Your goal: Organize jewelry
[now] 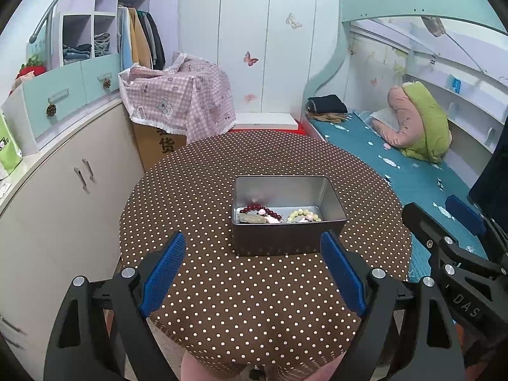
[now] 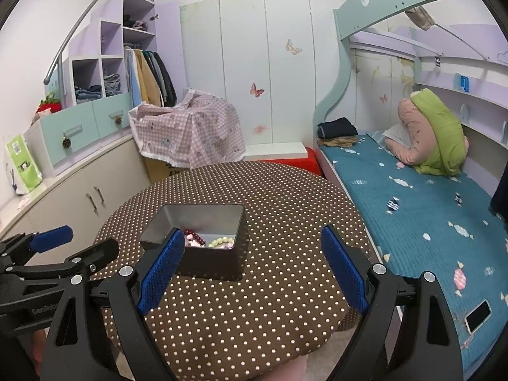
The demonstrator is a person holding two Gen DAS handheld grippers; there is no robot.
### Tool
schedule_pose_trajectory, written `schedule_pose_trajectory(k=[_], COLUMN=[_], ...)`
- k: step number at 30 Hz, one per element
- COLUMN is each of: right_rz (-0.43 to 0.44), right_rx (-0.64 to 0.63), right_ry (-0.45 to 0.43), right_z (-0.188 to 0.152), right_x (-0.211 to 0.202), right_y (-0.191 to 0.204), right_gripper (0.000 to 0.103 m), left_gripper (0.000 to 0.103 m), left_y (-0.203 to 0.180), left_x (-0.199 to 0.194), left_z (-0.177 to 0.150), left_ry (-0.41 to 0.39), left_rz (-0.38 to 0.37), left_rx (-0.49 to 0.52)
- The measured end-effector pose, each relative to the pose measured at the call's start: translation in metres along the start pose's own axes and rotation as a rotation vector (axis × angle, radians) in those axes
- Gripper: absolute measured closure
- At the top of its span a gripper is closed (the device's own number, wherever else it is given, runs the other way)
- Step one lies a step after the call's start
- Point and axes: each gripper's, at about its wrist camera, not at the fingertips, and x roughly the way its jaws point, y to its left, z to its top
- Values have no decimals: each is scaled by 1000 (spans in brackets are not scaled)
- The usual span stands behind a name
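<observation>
An open metal tin (image 1: 287,187) stands on the round table with a brown polka-dot cloth (image 1: 203,190). Inside lie a dark red bead bracelet (image 1: 254,207), a pale green bead bracelet (image 1: 303,214), a greenish piece (image 1: 252,219) and pink bits. My left gripper (image 1: 254,273) is open and empty, just in front of the tin. My right gripper (image 2: 252,270) is open and empty, in front of and right of the tin (image 2: 206,216). The right gripper also shows in the left wrist view (image 1: 444,222), and the left gripper in the right wrist view (image 2: 79,241).
A bed with a teal cover (image 2: 428,216) runs along the right, with a phone (image 2: 477,316) on it near the front. A white cabinet (image 1: 70,171) stands left. A box under pink checked cloth (image 1: 181,98) is behind the table.
</observation>
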Motion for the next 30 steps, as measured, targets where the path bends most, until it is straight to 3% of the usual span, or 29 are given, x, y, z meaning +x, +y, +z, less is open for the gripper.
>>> schedule_pose_trajectory(k=[30], right_rz=[-4], right_rx=[2], right_ry=[1], right_z=[0], right_x=[-3], right_y=[0], right_gripper=[18], left_gripper=[19], left_y=[0], left_x=[-8], left_z=[1], left_ry=[-40], left_rz=[6], left_rx=[1])
